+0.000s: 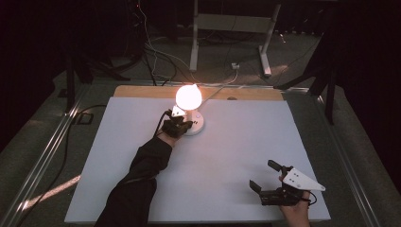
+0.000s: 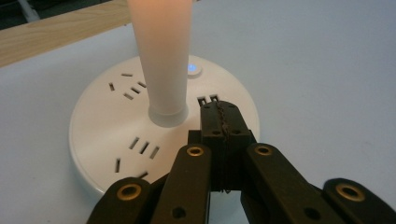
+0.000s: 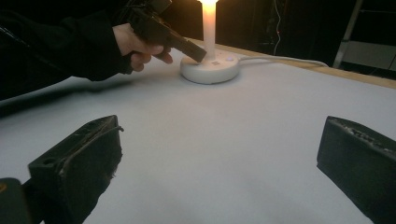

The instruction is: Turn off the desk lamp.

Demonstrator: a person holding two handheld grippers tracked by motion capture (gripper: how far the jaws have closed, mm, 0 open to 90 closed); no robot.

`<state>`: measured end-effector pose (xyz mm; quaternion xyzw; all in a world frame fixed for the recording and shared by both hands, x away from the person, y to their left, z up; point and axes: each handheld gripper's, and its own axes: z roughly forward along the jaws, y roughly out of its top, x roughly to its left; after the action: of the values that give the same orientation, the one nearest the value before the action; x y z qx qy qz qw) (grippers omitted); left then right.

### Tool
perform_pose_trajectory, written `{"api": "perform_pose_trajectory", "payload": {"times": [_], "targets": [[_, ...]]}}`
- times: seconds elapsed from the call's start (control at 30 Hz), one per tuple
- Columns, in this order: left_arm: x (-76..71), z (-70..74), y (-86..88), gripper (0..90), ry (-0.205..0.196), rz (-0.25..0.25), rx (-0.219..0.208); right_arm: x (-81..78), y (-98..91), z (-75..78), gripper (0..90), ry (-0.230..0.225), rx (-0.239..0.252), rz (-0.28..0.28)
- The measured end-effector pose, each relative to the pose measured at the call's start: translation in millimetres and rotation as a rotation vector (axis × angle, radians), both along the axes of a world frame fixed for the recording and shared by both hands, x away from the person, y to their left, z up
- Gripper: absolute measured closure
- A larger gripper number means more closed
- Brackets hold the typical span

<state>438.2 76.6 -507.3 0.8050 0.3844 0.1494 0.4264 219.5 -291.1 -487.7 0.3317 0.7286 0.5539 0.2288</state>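
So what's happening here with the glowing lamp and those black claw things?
A person at a table holds a two-fingered tool in each hand. The left gripper is shut, its tip pressed down on the round white base of a lit lamp, next to the stem and short of a small blue-lit button. The right gripper hangs open over bare table near the front edge, holding nothing.

High view overlooks table [image 1: 118, 189]; claw views share lamp base [image 2: 107, 149]
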Motion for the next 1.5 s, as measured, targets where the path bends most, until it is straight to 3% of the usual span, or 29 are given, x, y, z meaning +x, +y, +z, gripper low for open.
{"api": "perform_pose_trajectory", "payload": {"times": [0.3, 0.6, 0.77, 1.1, 1.5], "targets": [[0.6, -1.0, -1.5, 90.0, 0.002, -0.003, 0.008, 0.2, -0.1, -0.3, 0.0, 0.001, 0.0, 0.0], [-2.4, -1.6, -5.5, 90.0, -0.025, 0.006, 0.038, 0.0, 0.4, -0.1, 0.0, 0.002, -0.001, 0.001], [-1.3, -1.1, -3.4, 90.0, -0.005, 0.003, 0.009, -0.6, 0.1, 0.5, 0.0, -0.001, 0.0, -0.002], [-2.2, 11.2, -0.8, 90.0, -0.014, 0.001, -0.024, -0.3, -0.3, 0.5, 0.0, -0.001, 0.002, -0.002], [-2.1, 15.7, -1.7, 90.0, -0.017, -0.009, -0.018, -0.1, -0.2, 0.2, 0.0, 0.0, 0.001, -0.001]]}}
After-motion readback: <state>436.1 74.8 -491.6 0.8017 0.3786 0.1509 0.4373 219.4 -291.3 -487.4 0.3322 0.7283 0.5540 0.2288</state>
